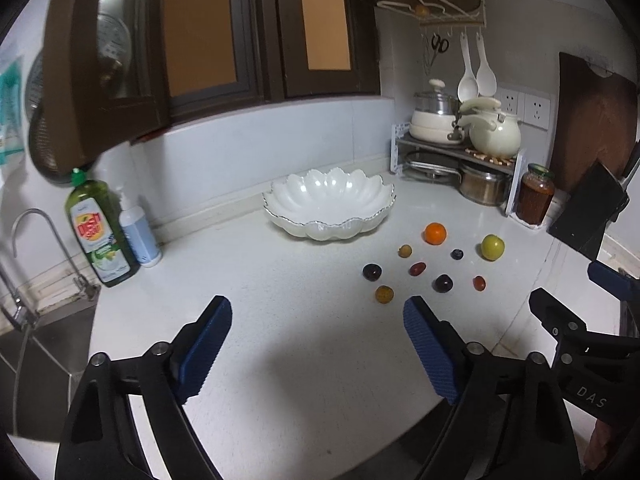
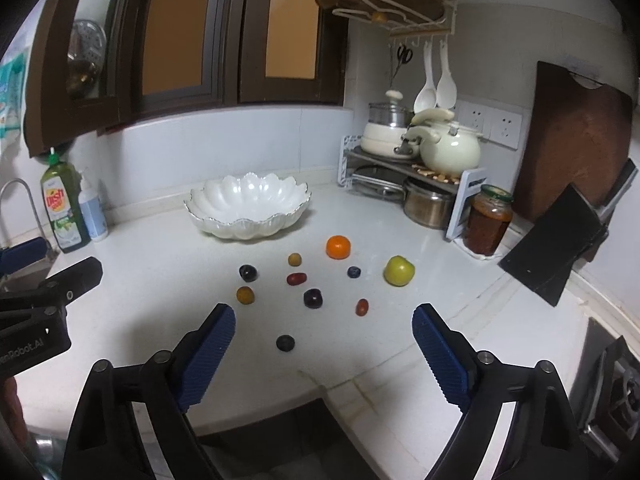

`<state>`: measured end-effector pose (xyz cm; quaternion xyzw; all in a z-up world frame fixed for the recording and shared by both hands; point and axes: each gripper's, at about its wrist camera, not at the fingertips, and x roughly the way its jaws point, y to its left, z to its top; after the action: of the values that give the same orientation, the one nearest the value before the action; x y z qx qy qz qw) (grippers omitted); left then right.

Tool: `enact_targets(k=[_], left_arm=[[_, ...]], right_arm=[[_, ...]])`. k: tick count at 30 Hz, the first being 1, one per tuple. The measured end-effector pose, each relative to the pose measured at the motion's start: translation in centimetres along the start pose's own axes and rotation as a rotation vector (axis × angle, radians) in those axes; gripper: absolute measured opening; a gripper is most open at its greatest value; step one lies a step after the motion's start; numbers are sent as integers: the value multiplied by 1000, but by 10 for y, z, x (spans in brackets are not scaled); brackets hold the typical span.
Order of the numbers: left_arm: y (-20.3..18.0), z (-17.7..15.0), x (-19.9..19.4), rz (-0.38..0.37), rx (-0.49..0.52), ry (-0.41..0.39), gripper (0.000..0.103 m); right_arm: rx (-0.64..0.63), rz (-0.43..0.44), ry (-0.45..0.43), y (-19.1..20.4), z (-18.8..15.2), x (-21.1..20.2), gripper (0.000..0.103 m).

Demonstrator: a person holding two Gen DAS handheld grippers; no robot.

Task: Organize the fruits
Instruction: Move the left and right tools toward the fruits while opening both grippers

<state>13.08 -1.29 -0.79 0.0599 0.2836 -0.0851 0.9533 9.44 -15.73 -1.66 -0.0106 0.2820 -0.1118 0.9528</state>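
White and glossy, the scalloped bowl (image 2: 248,210) is sitting empty at the middle of the pale speckled bench (image 2: 160,272), its petal-shaped rim edged in a thin silver line. We are seeing the fruits scattered loose in front of it, toward the right of centre: a smooth round orange (image 2: 338,247), a yellow-green apple-like fruit (image 2: 399,271), two dark plums (image 2: 248,273) (image 2: 313,298), two oval red cherry tomatoes (image 2: 296,278) (image 2: 362,307), two small amber round fruits (image 2: 295,259) (image 2: 245,295) and two blueberries (image 2: 353,272) (image 2: 285,343). None of them is touching another.

At the upper right, cream pots and a steel pan are crowding a small rack (image 2: 416,172), with a jar of reddish paste (image 2: 487,224) beside it. A green dish-soap bottle (image 1: 100,232) is standing at the left by the tap, which the frame edge is cutting off. What the small amber fruits are we cannot tell.

We are holding the left gripper (image 1: 318,344) with its ribbed blue jaws wide apart over bare bench, gripping nothing. The right gripper (image 2: 324,348) is likewise spread wide and empty, the nearest blueberry lying between its fingers in the picture but untouched.
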Motion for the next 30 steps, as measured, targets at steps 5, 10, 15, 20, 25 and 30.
enact_targets(k=[5,10,15,20,25,30], left_arm=[[5,6,32,-30,22,38,84],[5,13,63,-84,73,84,81],[1,19,92,-130,153,114,77],[-1,19,117,-191,225,146,74],[-4,15,143,-267,288,172,70],[-11,9,165,-343,348,203,67]], right_arm=[[-12,-1,61,12,3,30,79],[-1,-8,113,19,2,53,76],[25,-16,176,25,-2,76,71],[48,-30,228,30,-7,98,68],[61,-50,289,37,-14,119,62],[81,-57,344,39,-23,135,58]])
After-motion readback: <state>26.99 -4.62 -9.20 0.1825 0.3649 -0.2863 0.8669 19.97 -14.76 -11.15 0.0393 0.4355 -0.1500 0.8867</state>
